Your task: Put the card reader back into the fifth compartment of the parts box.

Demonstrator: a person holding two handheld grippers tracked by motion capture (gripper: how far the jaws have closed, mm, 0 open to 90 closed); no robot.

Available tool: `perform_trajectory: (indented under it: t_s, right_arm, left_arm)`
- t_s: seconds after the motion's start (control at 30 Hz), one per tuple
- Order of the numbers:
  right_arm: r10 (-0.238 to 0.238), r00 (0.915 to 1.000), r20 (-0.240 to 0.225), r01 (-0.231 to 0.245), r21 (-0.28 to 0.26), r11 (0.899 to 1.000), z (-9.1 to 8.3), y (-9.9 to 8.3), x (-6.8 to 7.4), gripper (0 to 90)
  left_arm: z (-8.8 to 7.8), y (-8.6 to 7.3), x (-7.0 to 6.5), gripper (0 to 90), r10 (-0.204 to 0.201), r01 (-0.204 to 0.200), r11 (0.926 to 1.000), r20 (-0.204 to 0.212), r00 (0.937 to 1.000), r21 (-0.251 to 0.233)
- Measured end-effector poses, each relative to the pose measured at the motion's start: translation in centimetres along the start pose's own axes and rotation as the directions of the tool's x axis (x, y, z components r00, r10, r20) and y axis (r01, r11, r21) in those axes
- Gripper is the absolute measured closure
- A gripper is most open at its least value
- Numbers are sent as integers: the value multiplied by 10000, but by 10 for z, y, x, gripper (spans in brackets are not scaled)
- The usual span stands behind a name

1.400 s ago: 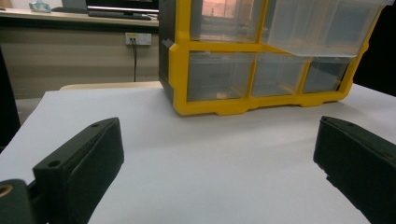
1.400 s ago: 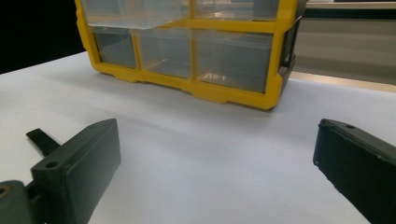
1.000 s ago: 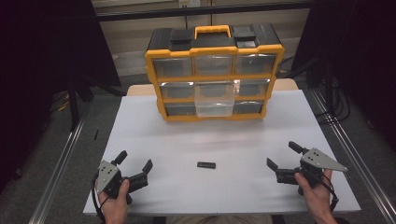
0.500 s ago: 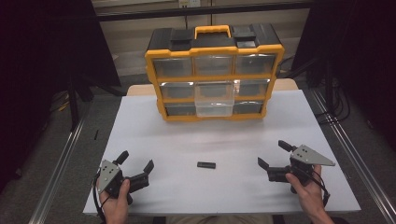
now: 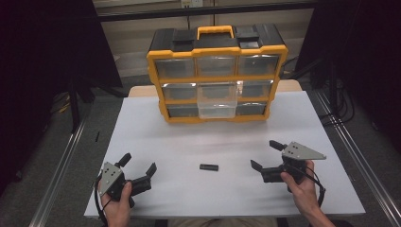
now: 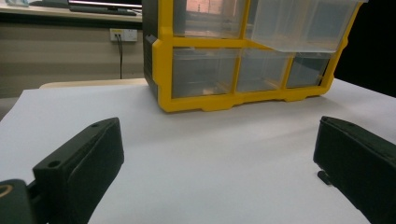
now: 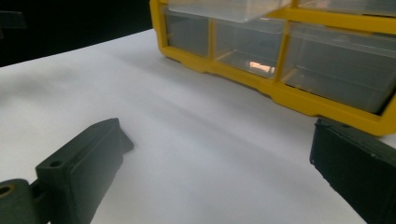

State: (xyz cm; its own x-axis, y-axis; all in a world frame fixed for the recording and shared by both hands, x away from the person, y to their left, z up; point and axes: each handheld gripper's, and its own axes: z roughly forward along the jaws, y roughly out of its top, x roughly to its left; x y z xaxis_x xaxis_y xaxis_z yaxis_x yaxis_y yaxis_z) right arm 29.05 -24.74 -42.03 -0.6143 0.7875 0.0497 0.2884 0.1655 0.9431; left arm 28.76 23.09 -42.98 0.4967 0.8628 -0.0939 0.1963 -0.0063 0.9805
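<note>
A yellow and black organizer (image 5: 216,73) with clear drawers stands at the back of the white table (image 5: 302,118). Its middle drawer (image 5: 216,97) is pulled partway out. A small black part (image 5: 208,167) lies flat on the table near the front, between the two grippers. My left gripper (image 5: 138,163) rests at the front left, open and empty, well left of the part. My right gripper (image 5: 265,154) is open and empty a little right of the part. In the left gripper view the jaws stand wide apart and the black part (image 6: 322,176) peeks out beside the right jaw.
The organizer (image 6: 243,56) fills the far side in the left gripper view, and its lower drawers (image 7: 289,51) sit close ahead in the right gripper view. Metal rails (image 5: 56,175) run along both table sides. Dark cables (image 5: 340,109) hang at the right.
My right gripper has moved left and a little forward, closer to the small black part. The left gripper has barely shifted. Both stay open.
</note>
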Motion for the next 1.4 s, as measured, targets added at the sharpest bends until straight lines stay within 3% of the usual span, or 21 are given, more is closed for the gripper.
perform_trajectory:
  t_s: [0.7, 0.83, 1.13, 1.3, 1.4]
  right_arm:
    - [132, 9955, -934, -57, 804, 9967, 27, 10, 8, 26]
    - [110, 9913, -1311, 24, 1015, 9948, 36, 15, 12, 43]
    - [192, 9852, -1701, 53, 1425, 9898, 49, 21, 15, 32]
    - [283, 9804, -1951, 64, 1748, 9846, 56, 26, 17, 32]
    - [384, 9732, -2269, 123, 2180, 9759, 66, 28, 20, 36]
  left_arm:
    - [1, 0, -2, 19, 18, -19, 10000, 86, 10000, 61]
    - [2, 0, -1, 19, -5, 5, 10000, 29, 10000, 24]
    - [3, 0, -2, 19, -46, 46, 10000, 58, 10000, 61]
    - [2, 0, -1, 19, -30, 30, 10000, 10, 10000, 74]
    - [1, -1, -1, 19, 37, -37, 9999, 14, 10000, 121]
